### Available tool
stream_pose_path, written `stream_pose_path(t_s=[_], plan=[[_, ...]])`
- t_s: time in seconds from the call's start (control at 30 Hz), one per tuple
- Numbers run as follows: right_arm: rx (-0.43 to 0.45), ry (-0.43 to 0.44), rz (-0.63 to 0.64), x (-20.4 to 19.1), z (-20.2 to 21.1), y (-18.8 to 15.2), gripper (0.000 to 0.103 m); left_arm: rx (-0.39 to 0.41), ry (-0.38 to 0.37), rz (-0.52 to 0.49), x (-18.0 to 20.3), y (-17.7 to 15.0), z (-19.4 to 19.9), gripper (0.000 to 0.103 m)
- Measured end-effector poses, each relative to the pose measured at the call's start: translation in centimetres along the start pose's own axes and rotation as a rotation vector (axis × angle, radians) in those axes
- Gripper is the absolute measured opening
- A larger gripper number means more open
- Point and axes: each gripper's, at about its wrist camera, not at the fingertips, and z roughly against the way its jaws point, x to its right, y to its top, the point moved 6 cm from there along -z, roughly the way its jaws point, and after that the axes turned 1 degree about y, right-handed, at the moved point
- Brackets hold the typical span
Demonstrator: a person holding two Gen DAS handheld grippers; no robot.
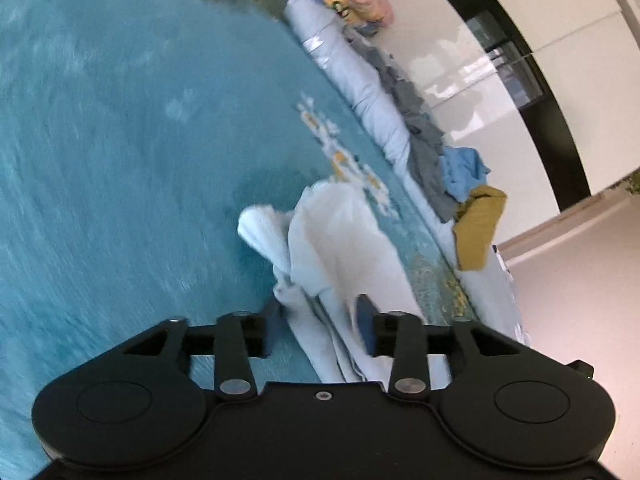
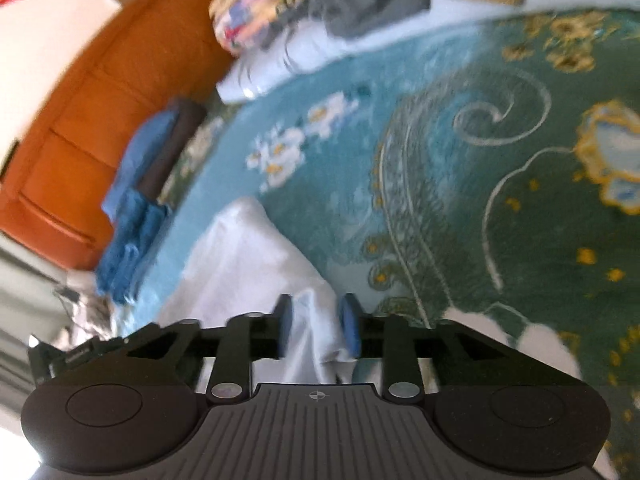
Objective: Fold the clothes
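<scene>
Both tongs [image 1: 320,320] [image 2: 318,330] part-open, angled downward

Garment [image 1: 340,236] on carpet [image 1: 120,140], clothes pile [image 1: 424,136] behind.

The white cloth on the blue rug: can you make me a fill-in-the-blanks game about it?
1. The white cloth lies on a rug coloured ____.
2. The sofa behind the rug is ____.
3. The cloth between the right gripper fingers is ____.
4. The folded pile near the sofa is mostly ____.

Missing words: teal; orange; white; blue
</scene>
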Motion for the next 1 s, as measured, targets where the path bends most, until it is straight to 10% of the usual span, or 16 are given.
stream_pose_path(t_s=[0.23,0.67,0.9,1.0], plan=[[0.04,0.018,-0.167,1.5,2.3,-5.4,0.039,0.034,0.036,-0.056,-0.6,4.3,0.5,0.058],[0.071,0.096,-0.38,1.4,-0.8,-8.1,0.039,-0.265,-0.016,-0.155,0.2,6.0,-8.8,0.069],[0.077,0.106,-0.379,0.8,-2.5,-7.3,0.039,-0.295,-0.071,-0.216,1.4,6.3,-11.8,0.065],[0.083,0.112,-0.379,0.5,-3.0,-6.9,0.039,-0.291,-0.081,-0.215,1.5,6.1,-12.3,0.047]])
